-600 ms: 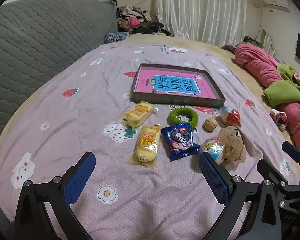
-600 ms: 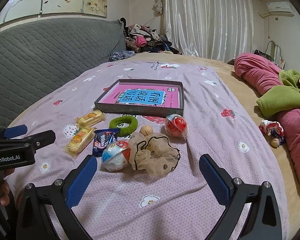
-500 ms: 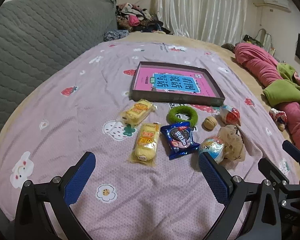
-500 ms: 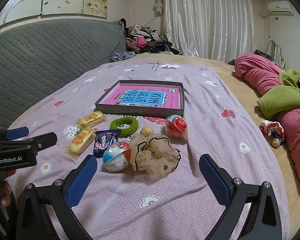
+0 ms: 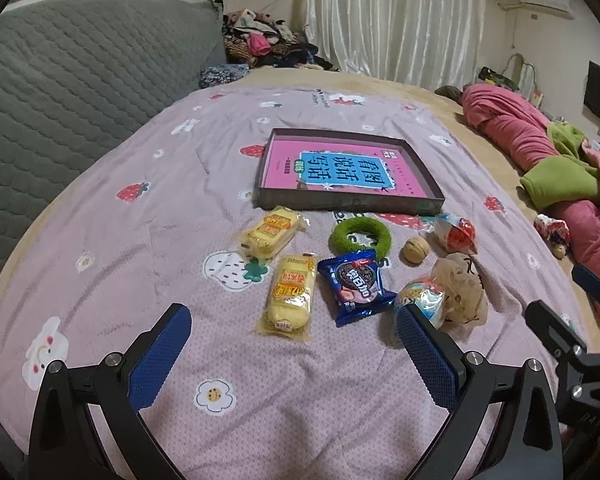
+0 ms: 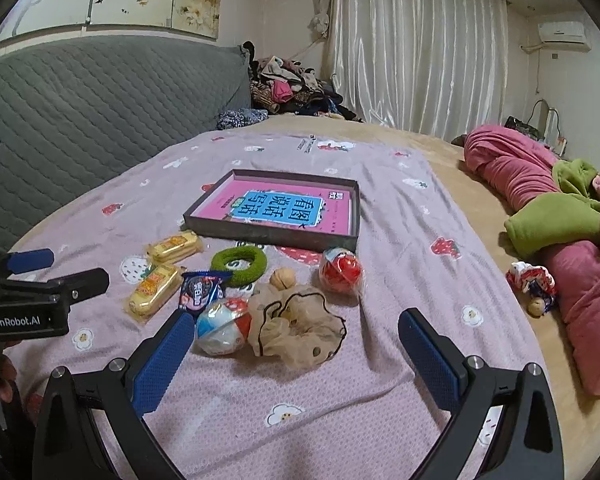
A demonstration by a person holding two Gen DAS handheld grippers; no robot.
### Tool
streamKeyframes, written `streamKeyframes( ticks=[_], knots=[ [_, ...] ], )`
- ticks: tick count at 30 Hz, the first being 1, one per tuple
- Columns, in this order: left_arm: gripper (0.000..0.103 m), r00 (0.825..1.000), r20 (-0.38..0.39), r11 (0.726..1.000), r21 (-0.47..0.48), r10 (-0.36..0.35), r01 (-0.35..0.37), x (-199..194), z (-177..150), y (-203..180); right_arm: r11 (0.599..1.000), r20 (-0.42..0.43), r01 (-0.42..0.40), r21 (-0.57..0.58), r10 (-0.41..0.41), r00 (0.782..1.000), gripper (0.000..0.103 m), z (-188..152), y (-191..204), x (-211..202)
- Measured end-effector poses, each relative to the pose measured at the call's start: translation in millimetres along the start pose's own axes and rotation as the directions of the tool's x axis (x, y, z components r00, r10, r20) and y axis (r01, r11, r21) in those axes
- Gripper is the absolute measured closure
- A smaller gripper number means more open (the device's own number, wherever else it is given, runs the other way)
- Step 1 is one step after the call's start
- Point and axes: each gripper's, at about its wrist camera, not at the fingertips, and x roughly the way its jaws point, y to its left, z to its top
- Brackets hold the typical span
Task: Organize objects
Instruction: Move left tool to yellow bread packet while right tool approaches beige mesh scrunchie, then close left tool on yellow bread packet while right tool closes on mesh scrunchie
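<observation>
A shallow dark box (image 5: pixel 350 203) (image 6: pixel 268 235) holding a pink book lies on the purple bedspread. In front of it lie two yellow cake packs (image 5: pixel 271 232) (image 5: pixel 291 295), a blue Oreo pack (image 5: pixel 354 286) (image 6: pixel 201 290), a green hair ring (image 5: pixel 361 236) (image 6: pixel 240 264), a walnut (image 5: pixel 413 251), a red wrapped ball (image 5: pixel 456 234) (image 6: pixel 341 270), a blue-and-white wrapped ball (image 5: pixel 422 300) (image 6: pixel 222 326) and a beige scrunchie (image 5: pixel 460 290) (image 6: pixel 296 326). My left gripper (image 5: pixel 292 348) is open and empty, short of the cake pack. My right gripper (image 6: pixel 296 356) is open and empty, just short of the scrunchie.
A grey quilted headboard (image 5: pixel 60 92) runs along the left. Pink and green bedding (image 6: pixel 560 216) is piled at the right, with a small toy (image 6: pixel 534 284) beside it. Clothes (image 6: pixel 292 92) are heaped at the far end by the curtains.
Both grippers have eased slightly forward towards the objects. Nothing on the bed has moved and both grippers stay open.
</observation>
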Motion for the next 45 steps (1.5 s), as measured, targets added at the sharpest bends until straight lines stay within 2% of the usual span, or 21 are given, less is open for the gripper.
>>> streamKeyframes(
  ticks=[7,13,16,22,27,39,43,45],
  knots=[
    [0.001,1.0,-0.008,1.0,0.014,0.009,-0.009,9,11,2,1.0,0.012,0.003,-0.014,-0.002,1.0,0.0,14,-5,-1],
    [0.001,1.0,-0.016,0.999,0.048,0.017,-0.016,26,20,-2,0.998,-0.019,0.013,-0.059,-0.014,1.0,0.0,21,-5,13],
    [0.001,0.999,-0.043,0.998,0.064,-0.014,0.016,40,22,-3,0.997,-0.046,0.006,-0.077,-0.009,0.999,0.0,15,-2,24],
    [0.001,0.997,-0.079,0.999,0.054,0.004,0.0,66,12,4,0.987,-0.112,0.032,-0.155,-0.05,0.992,0.0,-4,9,46],
    [0.001,0.993,-0.118,0.999,0.033,0.004,-0.001,85,7,12,0.984,-0.153,0.041,-0.173,-0.068,0.986,0.0,-12,9,61],
    [0.001,0.987,-0.147,0.996,0.073,0.067,-0.057,119,4,8,0.98,-0.2,0.049,-0.193,-0.088,0.976,0.001,-18,10,85],
    [0.003,0.985,-0.151,0.993,0.097,0.078,-0.064,124,3,2,0.98,-0.217,0.044,-0.195,-0.087,0.972,0.006,-21,8,91],
    [0.008,0.986,-0.154,0.994,0.095,0.067,-0.053,127,2,2,0.98,-0.227,0.041,-0.195,-0.086,0.97,0.01,-22,7,94]
  ],
)
